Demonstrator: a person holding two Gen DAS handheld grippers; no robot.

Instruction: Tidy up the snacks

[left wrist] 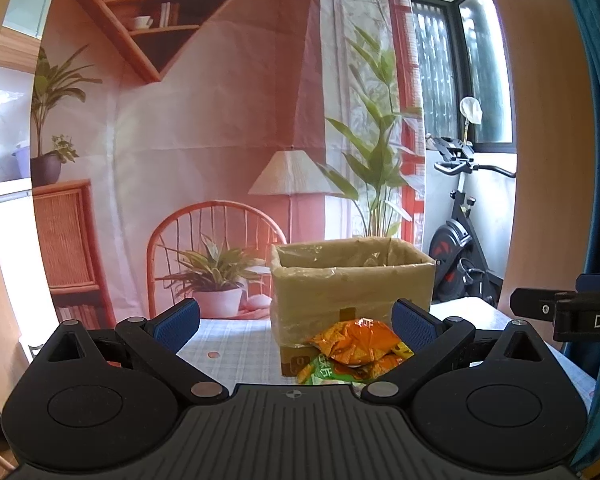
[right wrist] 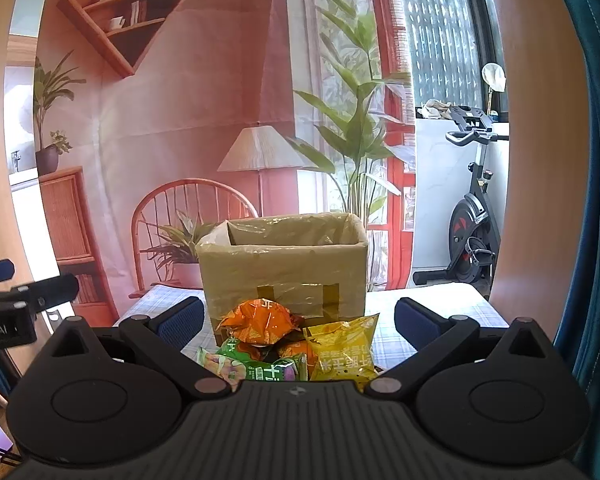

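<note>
Both grippers, left gripper (left wrist: 296,322) and right gripper (right wrist: 298,318), gape before the box (right wrist: 284,276).

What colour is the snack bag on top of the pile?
Orange snack bag, clearest in the right wrist view.

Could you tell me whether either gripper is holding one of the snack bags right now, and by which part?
Nothing is held. The left gripper and right gripper are both open, with the snack bags lying untouched before the box.

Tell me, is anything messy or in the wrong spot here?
Yes. The snack bags, orange, green and yellow, lie heaped on the table in front of the cardboard box, not inside it.
</note>
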